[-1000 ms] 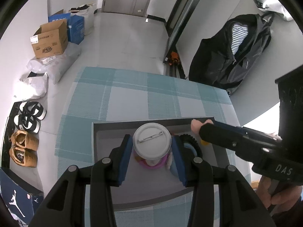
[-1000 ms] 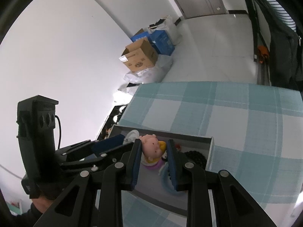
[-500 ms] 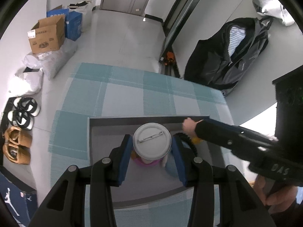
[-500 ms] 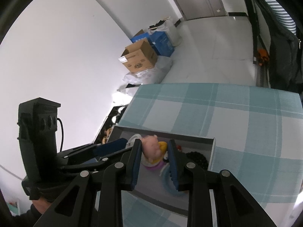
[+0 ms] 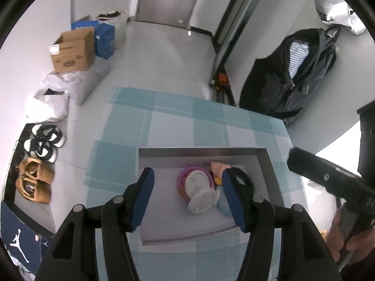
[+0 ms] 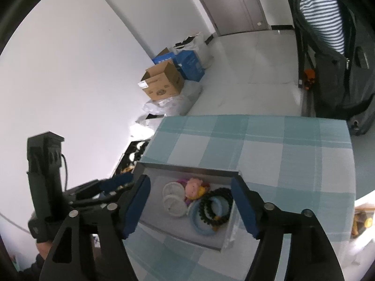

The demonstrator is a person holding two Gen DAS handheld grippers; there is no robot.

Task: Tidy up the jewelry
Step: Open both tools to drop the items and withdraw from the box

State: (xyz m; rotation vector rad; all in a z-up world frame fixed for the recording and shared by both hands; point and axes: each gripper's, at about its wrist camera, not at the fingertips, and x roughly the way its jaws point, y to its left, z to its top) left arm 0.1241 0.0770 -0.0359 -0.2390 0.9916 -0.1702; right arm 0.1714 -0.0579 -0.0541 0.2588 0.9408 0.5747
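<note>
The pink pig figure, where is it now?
In the right wrist view the pink pig figure lies inside the grey tray, between the white round badges and black beaded bracelet.

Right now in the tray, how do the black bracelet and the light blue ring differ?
The black bracelet is dark and ridged; the light blue ring is pale and smooth. The bracelet lies partly on top of the ring, which sits nearer the front wall of the tray. Both are round loops lying flat.
</note>
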